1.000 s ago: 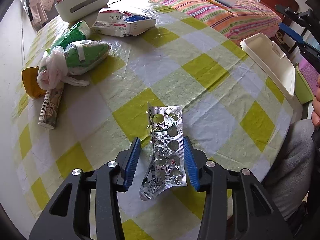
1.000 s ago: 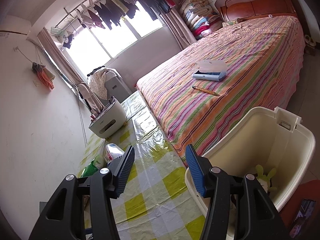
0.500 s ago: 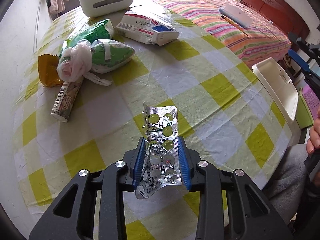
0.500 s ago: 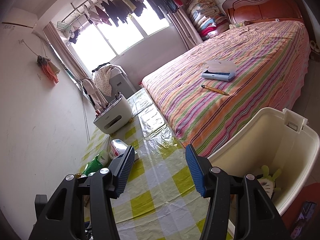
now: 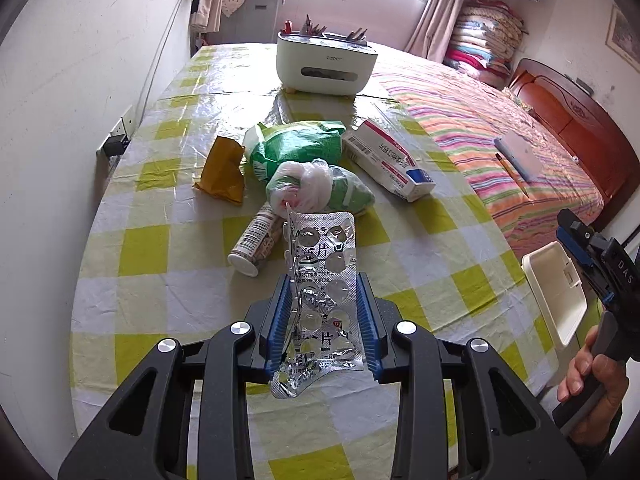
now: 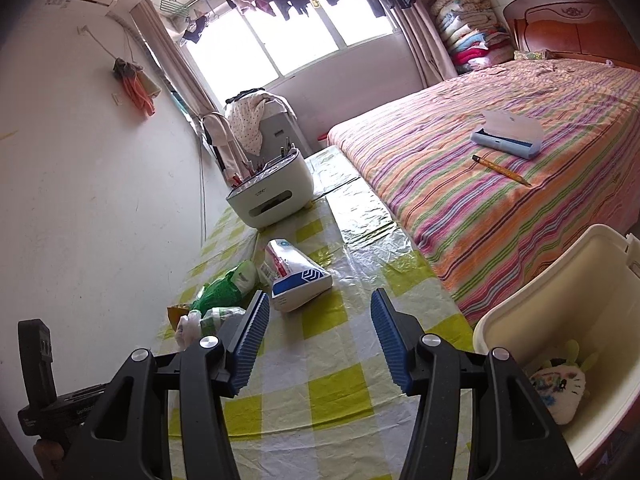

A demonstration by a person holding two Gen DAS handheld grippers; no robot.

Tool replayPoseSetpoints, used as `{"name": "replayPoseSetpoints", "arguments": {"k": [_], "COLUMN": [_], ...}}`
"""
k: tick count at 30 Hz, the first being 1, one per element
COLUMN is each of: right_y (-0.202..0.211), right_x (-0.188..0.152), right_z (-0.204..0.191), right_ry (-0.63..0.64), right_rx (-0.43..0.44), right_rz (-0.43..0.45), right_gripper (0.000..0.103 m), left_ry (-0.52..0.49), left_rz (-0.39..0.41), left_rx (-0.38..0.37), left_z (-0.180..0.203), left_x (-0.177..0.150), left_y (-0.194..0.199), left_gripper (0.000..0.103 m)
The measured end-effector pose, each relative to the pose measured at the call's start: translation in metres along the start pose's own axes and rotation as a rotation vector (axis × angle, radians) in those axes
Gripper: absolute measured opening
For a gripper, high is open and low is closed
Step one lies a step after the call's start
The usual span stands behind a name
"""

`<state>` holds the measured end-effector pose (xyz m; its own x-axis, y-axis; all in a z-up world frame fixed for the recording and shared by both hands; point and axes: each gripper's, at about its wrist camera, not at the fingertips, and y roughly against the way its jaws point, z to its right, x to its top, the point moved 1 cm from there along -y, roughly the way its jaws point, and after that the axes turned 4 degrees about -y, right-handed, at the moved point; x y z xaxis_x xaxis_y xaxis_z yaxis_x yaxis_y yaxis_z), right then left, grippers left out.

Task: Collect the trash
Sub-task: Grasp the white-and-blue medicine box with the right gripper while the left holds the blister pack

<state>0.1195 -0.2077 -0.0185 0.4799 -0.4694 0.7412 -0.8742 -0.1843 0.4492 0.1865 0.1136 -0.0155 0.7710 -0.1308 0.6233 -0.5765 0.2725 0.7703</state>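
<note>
Pinching a crumpled silver blister pack (image 5: 320,300) between its blue fingers (image 5: 280,320), the left gripper (image 5: 323,318) holds it above the near checked worktop (image 5: 420,248). The right gripper (image 6: 318,340) hangs spread and empty, a cream bin (image 6: 560,300) at right.

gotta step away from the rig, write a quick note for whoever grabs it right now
Left gripper: fingers shut on a used foil blister pack, lifted off the table.
Right gripper: open, empty, above the table near the cream bin.
Bin: beside the table's edge, lid open, a small plush toy inside.
Done: blister pack picked up, not yet binned.
Left on the table: orange packet, green bags, white plastic bag, small tube, white medicine box.
</note>
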Motion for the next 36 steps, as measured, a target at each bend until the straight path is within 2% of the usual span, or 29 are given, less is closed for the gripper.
{"name": "replayPoseSetpoints", "arguments": {"k": [3, 9, 17, 22, 24, 30, 36], "right_y": [-0.016, -0.049, -0.104, -0.134, -0.147, -0.175, -0.206], "right_x": [-0.002, -0.001, 0.005, 0.007, 0.005, 0.006, 0.01], "right_z": [-0.019, -0.042, -0.044, -0.049, -0.05, -0.065, -0.068], "right_ry": [0.066, 0.185, 0.197, 0.218, 0.225, 0.351, 0.443], "right_rx": [0.007, -0.043, -0.119, -0.151, -0.15, -0.191, -0.226], "right_rz": [-0.027, -0.075, -0.176, -0.21, -0.239, -0.238, -0.257], "right_gripper": [0.052, 0.052, 0.052, 0.052, 0.062, 0.066, 0.069], "left_ry": [0.009, 0.012, 0.036, 0.046, 0.047, 0.06, 0.089], "left_rz": [0.001, 0.001, 0.002, 0.022, 0.05, 0.097, 0.08], "left_rx": [0.024, 0.026, 0.003, -0.014, -0.048, -0.097, -0.1], "left_z": [-0.007, -0.015, -0.017, -0.011, -0.008, -0.001, -0.008], "left_x": [-0.002, -0.006, -0.005, 0.002, 0.006, 0.015, 0.018], "left_y": [0.0, 0.001, 0.001, 0.005, 0.009, 0.009, -0.008], "left_gripper": [0.031, 0.031, 0.031, 0.031, 0.031, 0.031, 0.031]}}
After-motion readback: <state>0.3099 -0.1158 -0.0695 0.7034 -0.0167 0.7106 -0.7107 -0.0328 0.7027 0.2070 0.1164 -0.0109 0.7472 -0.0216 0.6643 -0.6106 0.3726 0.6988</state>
